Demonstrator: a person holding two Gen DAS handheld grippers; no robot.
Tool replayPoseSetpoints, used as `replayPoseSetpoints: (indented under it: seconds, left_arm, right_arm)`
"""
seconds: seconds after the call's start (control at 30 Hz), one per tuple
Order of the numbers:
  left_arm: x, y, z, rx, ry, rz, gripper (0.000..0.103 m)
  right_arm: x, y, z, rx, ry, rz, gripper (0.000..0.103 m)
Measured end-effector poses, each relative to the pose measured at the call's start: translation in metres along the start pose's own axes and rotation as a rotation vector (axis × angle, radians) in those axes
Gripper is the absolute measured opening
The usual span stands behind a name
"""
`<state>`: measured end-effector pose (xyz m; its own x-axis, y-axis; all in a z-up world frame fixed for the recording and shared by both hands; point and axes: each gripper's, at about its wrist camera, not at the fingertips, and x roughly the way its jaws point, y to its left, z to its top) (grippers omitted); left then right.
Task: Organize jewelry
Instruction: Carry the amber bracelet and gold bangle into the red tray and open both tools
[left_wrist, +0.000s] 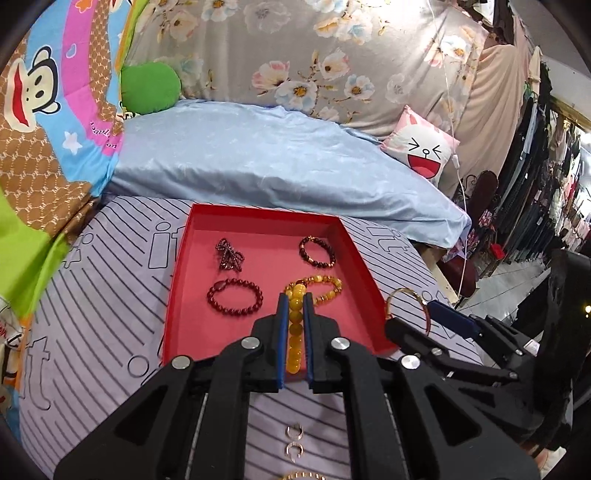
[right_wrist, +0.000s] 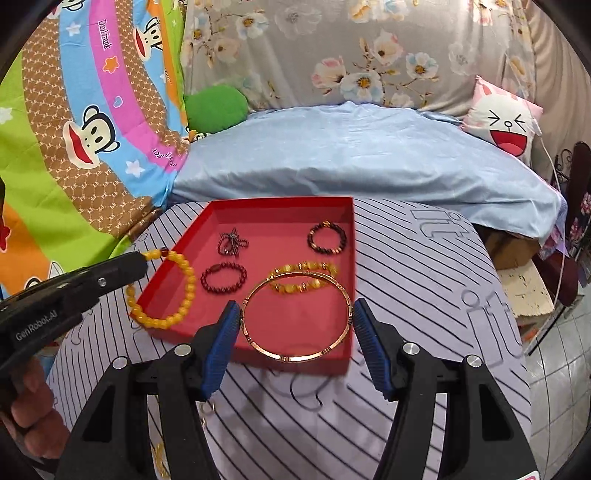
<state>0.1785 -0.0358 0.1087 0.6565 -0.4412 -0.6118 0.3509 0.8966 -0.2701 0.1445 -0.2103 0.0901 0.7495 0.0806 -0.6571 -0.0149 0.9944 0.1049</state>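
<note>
My left gripper (left_wrist: 295, 300) is shut on a yellow bead bracelet (left_wrist: 294, 332), whose beads run between the blue pads. It hangs over the near left rim of the red tray (left_wrist: 258, 236). The right wrist view shows that bracelet (right_wrist: 173, 295) dangling from the left gripper (right_wrist: 142, 260). My right gripper (right_wrist: 296, 305) is shut on a rose-gold bangle (right_wrist: 295, 357), held flat between both pads above the tray's (right_wrist: 280, 225) near edge. Inside the tray lie a red bead bracelet (right_wrist: 223, 277), a dark twisted bracelet (right_wrist: 232, 242), a brown bead bracelet (right_wrist: 327, 238) and an amber chip bracelet (right_wrist: 304, 275).
The tray sits on a striped lilac cloth (right_wrist: 424, 295). Small gold ear cuffs (left_wrist: 293, 439) lie on the cloth below my left gripper. A blue quilt (left_wrist: 277, 158), a green cushion (left_wrist: 149, 86) and a cartoon pillow (left_wrist: 421, 147) lie behind. A person's hand (right_wrist: 29, 406) holds the left gripper.
</note>
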Motion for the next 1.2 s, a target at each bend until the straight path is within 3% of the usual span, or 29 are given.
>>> replayPoseSetpoints:
  seconds: [0.23,0.43,1.2]
  left_arm:
    - [0.048,0.014,0.004,-0.019,0.054,0.028,0.007]
    - [0.066,0.026,-0.004,-0.02,0.083,0.06,0.007]
    - [0.086,0.036,-0.019,-0.01,0.105,0.153,0.008]
  right_arm:
    - [0.048,0.008,0.009,-0.008,0.047,0.007,0.06]
    - [0.072,0.011,0.005,-0.021,0.082,-0.002,0.06]
    - [0.091,0.013,-0.005,-0.056,0.106,-0.057,0.06]
